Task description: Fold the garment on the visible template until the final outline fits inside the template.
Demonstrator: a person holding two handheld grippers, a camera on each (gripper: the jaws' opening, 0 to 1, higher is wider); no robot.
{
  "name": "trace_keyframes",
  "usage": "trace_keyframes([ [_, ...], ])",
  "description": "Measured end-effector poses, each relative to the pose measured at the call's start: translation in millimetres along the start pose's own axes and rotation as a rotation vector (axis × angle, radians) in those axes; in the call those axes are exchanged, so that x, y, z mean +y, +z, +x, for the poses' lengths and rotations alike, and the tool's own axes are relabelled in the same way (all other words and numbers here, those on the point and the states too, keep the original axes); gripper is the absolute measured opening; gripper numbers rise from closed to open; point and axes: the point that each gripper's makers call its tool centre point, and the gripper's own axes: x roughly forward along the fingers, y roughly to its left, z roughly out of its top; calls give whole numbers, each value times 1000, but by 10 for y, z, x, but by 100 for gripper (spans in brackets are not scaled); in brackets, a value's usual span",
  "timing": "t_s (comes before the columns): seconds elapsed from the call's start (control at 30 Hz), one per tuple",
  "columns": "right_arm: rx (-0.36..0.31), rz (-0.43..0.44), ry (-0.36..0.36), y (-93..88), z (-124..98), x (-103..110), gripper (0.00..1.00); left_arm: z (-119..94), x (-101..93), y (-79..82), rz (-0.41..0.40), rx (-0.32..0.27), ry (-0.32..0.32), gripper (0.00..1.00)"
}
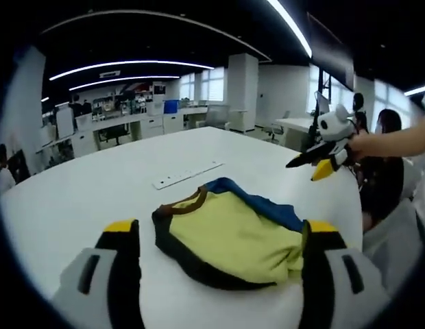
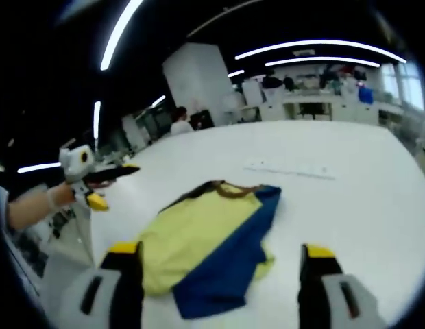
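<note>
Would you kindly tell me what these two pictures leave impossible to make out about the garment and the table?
- Folding template: none can be made out on the white table in either view.
- Yellow and blue garment: near edge hidden behind the left gripper jaw, left gripper view.
- Flat white strip beyond the garment: too small and blurred to identify, right gripper view.
- Garment's underside: hidden by its own folds.

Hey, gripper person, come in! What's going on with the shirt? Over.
Left gripper open, right gripper open, both empty. Garment folded loosely on white table. Flat white strip beyond it, apart.
</note>
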Motion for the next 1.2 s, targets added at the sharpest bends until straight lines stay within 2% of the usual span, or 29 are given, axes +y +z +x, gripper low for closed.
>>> trace_keyframes([
  [0.17, 23, 31, -8, -200, -21, 25, 90, -100, -110, -81, 1, -5, -3, 92],
  [0.4, 86, 122, -34, -608, 9, -17, 68, -222, -194, -229, -24, -16, 8, 88],
  [0.53, 86, 194, -70, -778, 5, -50, 56, -270, -221, -337, -46, -9, 12, 88],
  [0.63, 108, 175, -99, -933, -8, -30, 48, -309, -206, -388, -63, -12, 21, 88],
  [0.7, 114, 235, -97, -1005, 45, -66, 41, -344, -225, -392, -75, -15, 24, 87],
  [0.87, 98, 277, -86, -1048, 110, -21, 25, -422, -266, -398, -87, -21, 23, 87],
  [0.93, 92, 314, -84, -1048, 122, 10, 24, -445, -279, -373, -86, -26, 24, 87],
  [1.17, 126, 329, -84, -1191, 168, 58, 20, -506, -217, -408, -79, -17, 34, 86],
  [1.2, 109, 320, -83, -1153, 169, 59, 17, -519, -204, -425, -78, -14, 35, 86],
])
